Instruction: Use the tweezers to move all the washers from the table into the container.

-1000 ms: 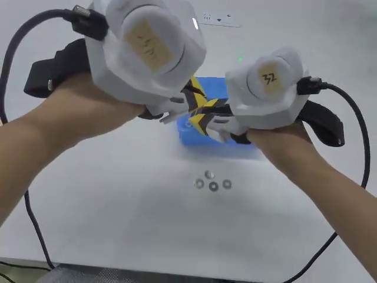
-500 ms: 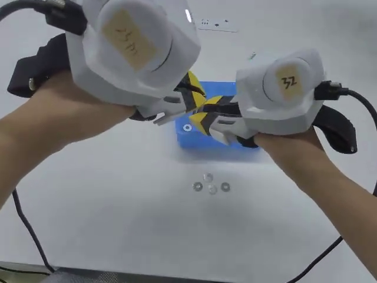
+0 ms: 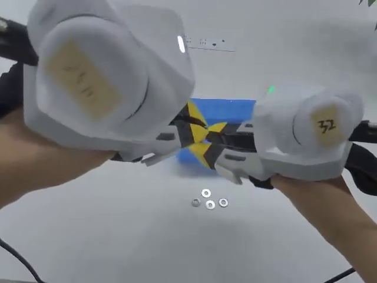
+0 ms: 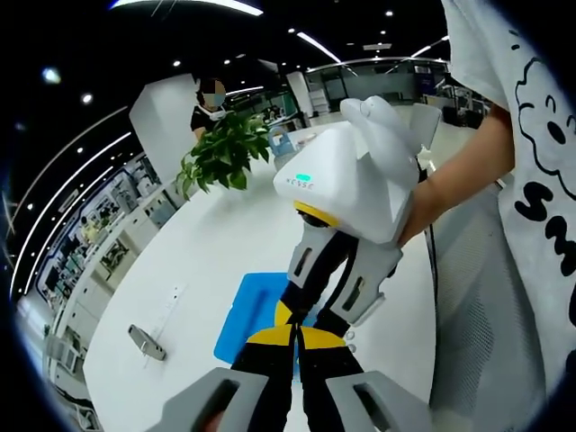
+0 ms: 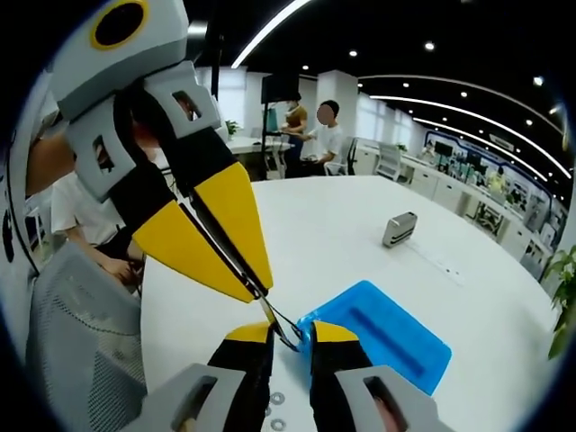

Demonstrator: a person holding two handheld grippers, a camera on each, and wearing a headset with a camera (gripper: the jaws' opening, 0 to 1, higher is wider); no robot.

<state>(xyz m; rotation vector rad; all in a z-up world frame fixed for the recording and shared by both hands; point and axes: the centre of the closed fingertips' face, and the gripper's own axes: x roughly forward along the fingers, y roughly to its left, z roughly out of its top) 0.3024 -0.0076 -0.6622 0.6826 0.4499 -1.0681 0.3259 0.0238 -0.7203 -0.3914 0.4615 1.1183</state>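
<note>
My left gripper and right gripper meet tip to tip above the blue container. In the right gripper view the left gripper's yellow jaws are pressed on thin dark tweezers. The tweezers slant down, and their tip lies between the right gripper's jaws, which stand close together around it. Several washers lie in a small cluster on the white table, in front of the container and below both grippers. Much of the container is hidden behind the grippers.
A white power strip lies at the table's far side. A small grey box stands beyond the container. A potted plant and people at desks are further off. White table surface lies around the washers.
Both grippers, still joined at the tips, have risen toward the head camera and look larger. The washers on the table have not moved. The washer seen in the container is now hidden.
</note>
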